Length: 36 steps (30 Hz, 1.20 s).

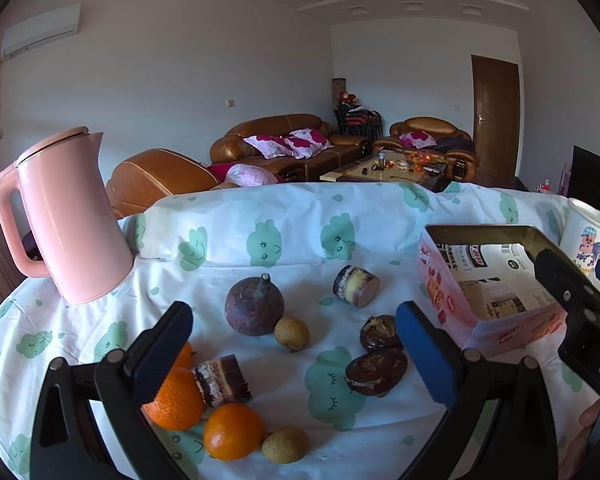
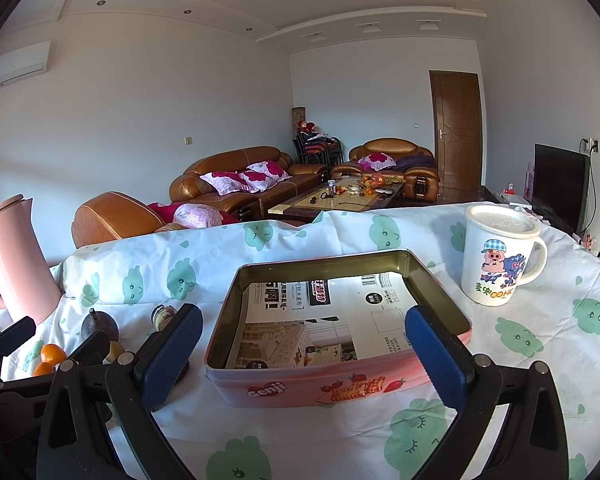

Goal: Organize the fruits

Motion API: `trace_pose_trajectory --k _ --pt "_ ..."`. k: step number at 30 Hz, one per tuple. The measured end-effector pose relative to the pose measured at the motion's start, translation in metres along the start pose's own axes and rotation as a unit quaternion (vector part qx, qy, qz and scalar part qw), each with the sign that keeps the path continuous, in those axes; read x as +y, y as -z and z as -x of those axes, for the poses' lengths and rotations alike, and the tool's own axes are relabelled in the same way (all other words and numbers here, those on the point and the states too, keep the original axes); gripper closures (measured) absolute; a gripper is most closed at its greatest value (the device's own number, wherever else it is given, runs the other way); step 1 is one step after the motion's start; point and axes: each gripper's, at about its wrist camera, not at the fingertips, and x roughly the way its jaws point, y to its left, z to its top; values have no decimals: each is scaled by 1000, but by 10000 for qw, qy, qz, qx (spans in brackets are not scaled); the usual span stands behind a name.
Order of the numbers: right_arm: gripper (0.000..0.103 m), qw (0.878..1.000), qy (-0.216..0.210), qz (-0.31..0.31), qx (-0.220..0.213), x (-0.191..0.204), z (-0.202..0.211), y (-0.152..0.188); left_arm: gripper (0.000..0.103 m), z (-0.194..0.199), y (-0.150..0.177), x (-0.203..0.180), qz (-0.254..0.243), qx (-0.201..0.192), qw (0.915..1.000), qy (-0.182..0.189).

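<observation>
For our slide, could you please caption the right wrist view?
Open right gripper hovering before the empty pink tin, lidded cartoon mug beside it.

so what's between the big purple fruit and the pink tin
In the left wrist view, a sugarcane piece lies between the purple fruit and the tin.

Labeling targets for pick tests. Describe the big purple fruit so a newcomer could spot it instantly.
Start at the tall pink kettle on the cloud-print tablecloth. Just right of its base sits the passion fruit, with a small tan longan touching its lower right. It is the only dull-purple round fruit with a stubby stem, and the largest fruit there.
</observation>
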Motion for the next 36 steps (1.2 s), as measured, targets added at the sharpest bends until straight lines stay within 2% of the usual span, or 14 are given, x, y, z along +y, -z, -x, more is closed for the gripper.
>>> trace_pose_trajectory --k 36 --pt "1 10000 1 -14 44 -2 -2 2 0 0 3 5 51 49 10000 -17"
